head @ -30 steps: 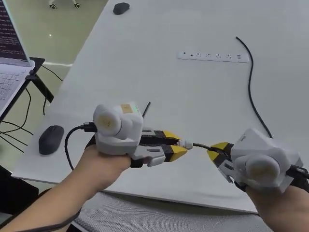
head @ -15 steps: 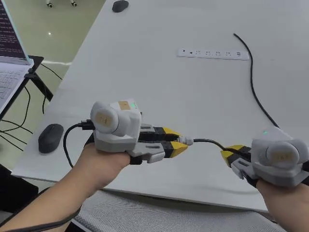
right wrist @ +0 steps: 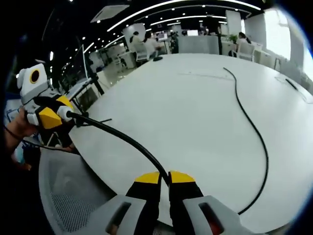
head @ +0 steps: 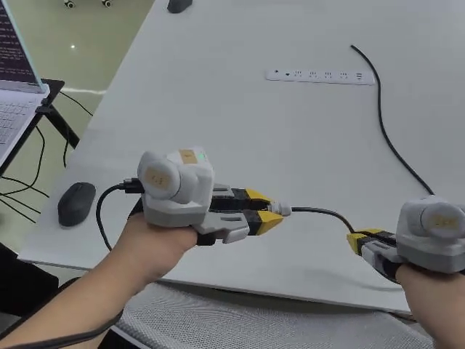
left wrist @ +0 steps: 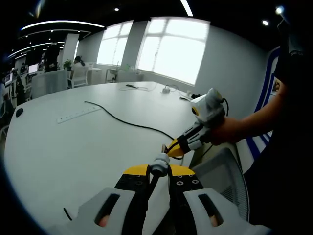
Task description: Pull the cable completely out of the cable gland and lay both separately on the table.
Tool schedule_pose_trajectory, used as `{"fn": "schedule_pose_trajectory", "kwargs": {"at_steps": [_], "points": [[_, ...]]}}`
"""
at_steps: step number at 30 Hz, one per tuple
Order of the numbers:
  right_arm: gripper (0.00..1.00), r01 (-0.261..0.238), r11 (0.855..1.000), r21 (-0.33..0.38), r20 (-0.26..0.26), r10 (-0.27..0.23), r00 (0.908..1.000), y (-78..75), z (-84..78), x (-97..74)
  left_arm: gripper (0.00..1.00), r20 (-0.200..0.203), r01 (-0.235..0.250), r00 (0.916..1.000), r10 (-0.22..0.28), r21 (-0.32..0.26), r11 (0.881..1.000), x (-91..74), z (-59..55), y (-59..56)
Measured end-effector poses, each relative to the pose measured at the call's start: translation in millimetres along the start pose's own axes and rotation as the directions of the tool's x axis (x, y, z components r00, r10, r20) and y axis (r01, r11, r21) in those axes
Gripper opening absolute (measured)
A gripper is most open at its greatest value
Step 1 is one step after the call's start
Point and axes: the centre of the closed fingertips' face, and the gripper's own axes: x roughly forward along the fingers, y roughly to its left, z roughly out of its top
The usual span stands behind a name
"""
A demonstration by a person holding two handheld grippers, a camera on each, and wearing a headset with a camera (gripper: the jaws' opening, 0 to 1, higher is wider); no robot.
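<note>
My left gripper [head: 270,212] is shut on the small pale cable gland [head: 282,211], holding it above the table's near edge. A black cable [head: 323,213] runs from the gland in a slack curve to my right gripper [head: 357,241], which is shut on it farther right. In the left gripper view the gland [left wrist: 159,164] sits between the yellow jaw tips of the left gripper [left wrist: 159,171], with the right gripper [left wrist: 174,146] just beyond. In the right gripper view the cable [right wrist: 122,140] stretches from the right gripper [right wrist: 164,177] to the gland [right wrist: 64,113] in the left gripper [right wrist: 50,116].
A white power strip [head: 320,75] lies far back on the white table [head: 218,109], its black cord [head: 385,138] trailing toward the right. A dark mouse [head: 75,203] and a laptop [head: 11,109] sit left. A mesh chair [head: 218,320] is below the near edge.
My right gripper has moved right and slightly down, away from the left one, so more cable shows between them. The left gripper and gland have stayed in place.
</note>
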Motion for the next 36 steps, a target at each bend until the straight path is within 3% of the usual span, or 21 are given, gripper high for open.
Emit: {"fn": "schedule_pose_trajectory", "kwargs": {"at_steps": [12, 18, 23, 27, 29, 32, 35, 36], "points": [[0.02, -0.005, 0.995, -0.101, 0.034, 0.008, 0.9994, 7.4, 4.3, -4.8, 0.15, 0.007, -0.018, 0.9998, 0.018, 0.002, 1.000, -4.2, 0.8, 4.9], [0.02, -0.012, 0.986, -0.166, 0.031, 0.017, 0.9994, 8.1, 5.7, -11.4, 0.15, -0.001, -0.039, 0.9992, 0.039, 0.006, 0.999, -4.5, -0.6, 10.3], [0.06, -0.026, 0.970, -0.242, 0.020, 0.031, 0.9993, 13.2, 6.6, -18.1, 0.15, 0.001, -0.041, 0.9992, 0.041, 0.003, 0.999, -6.2, 2.3, 13.5], [0.14, -0.048, 0.947, -0.318, 0.035, 0.063, 0.9974, 28.1, 19.8, -22.8, 0.15, -0.011, -0.041, 0.9991, 0.041, 0.006, 0.999, -6.5, -0.2, 12.2], [0.20, -0.070, 0.929, -0.364, 0.047, 0.094, 0.9945, 41.0, 29.6, -24.8, 0.15, -0.014, -0.042, 0.9990, 0.042, 0.007, 0.999, -6.7, -2.0, 11.8], [0.28, -0.121, 0.899, -0.421, 0.069, 0.165, 0.9838, 66.5, 43.5, -27.4, 0.15, -0.016, -0.039, 0.9991, 0.040, 0.007, 0.999, -7.5, -3.1, 10.9], [0.28, -0.115, 0.847, -0.519, 0.062, 0.172, 0.9831, 84.6, 52.8, -28.4, 0.15, -0.023, -0.036, 0.9990, 0.037, 0.022, 0.999, -7.8, -4.7, 10.6], [0.27, -0.114, 0.837, -0.535, 0.059, 0.172, 0.9833, 88.4, 54.4, -28.0, 0.15, -0.025, -0.034, 0.9991, 0.035, 0.026, 0.999, -7.8, -5.1, 10.4]]}}
